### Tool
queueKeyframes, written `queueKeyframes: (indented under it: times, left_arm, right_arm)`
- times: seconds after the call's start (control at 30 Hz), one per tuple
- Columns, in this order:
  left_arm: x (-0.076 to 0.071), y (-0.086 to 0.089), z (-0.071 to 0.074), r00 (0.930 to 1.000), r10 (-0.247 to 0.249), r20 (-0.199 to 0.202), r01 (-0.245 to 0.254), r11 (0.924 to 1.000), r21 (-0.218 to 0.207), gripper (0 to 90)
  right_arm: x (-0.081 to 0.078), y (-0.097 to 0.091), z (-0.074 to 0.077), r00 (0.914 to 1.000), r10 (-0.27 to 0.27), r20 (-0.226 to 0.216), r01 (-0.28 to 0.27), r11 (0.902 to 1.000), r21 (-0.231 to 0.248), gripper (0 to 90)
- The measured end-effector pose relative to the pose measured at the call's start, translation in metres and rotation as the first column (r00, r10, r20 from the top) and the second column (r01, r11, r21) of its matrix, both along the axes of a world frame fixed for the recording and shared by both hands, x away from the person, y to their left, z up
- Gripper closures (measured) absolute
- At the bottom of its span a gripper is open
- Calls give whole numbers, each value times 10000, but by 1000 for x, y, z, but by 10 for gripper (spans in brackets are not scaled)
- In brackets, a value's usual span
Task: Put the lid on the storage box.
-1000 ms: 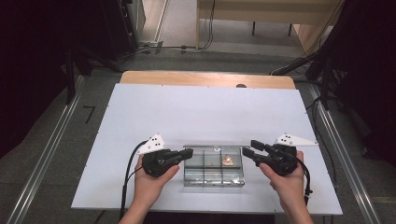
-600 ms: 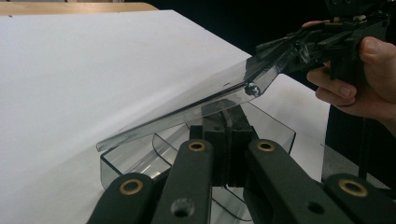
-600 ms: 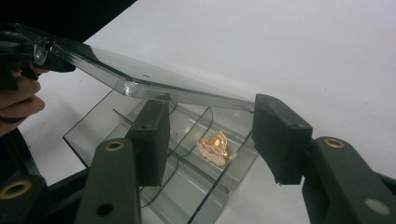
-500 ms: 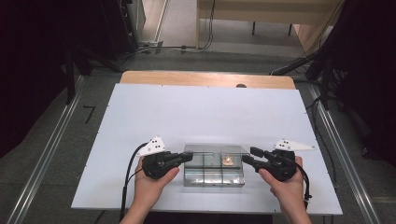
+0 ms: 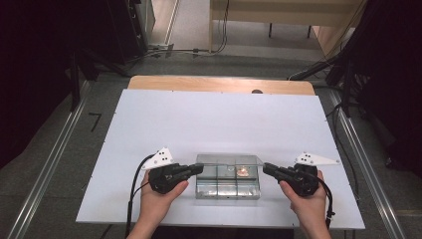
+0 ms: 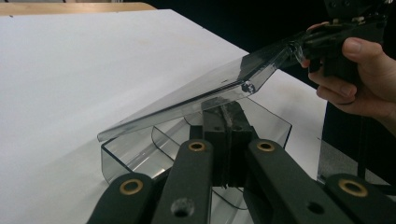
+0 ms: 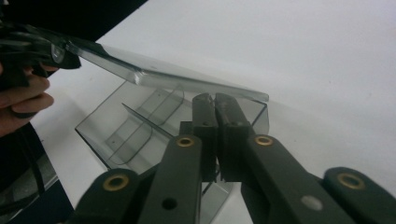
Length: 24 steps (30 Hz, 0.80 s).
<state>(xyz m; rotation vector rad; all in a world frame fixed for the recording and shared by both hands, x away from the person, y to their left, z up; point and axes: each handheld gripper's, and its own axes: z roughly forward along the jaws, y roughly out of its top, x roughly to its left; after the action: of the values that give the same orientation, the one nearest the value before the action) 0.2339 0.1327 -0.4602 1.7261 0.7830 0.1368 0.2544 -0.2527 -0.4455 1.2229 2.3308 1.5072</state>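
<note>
The lid (image 5: pixel 219 159), tilted half-open above the box (image 5: pixel 228 189), is pinched at the box's left end by the left gripper (image 5: pixel 199 169). At the box's right end it is pinched by the right gripper (image 5: pixel 265 168), whose jaws have just been closing on it. Both ends are best raised evenly.

A white tabletop (image 5: pixel 219 124) fills the middle of the high view, with a light wooden edge (image 5: pixel 219 84) along its far side. Grey floor (image 5: pixel 59 159) surrounds it, crossed by metal rails (image 5: pixel 45 174) at left and right. Black cables (image 5: pixel 164 50) lie at the top centre. Wooden furniture (image 5: pixel 278 12) stands in the upper right. Both upper corners are dark.
</note>
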Motion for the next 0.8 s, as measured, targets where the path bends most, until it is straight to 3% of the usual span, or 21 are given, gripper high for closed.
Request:
queueKeyframes:
  times: [0.13,0.8]
  left_arm:
    - [-1,2,-2,10000,26,-49,-26,10000,-9,890]
    - [-14,7,-6,9999,43,-114,-44,10000,-47,890]
  right_arm:
    - [-2,0,1,9997,161,208,-162,9999,30,877]
    - [-10,2,-6,9981,598,-172,-600,9981,-146,880]
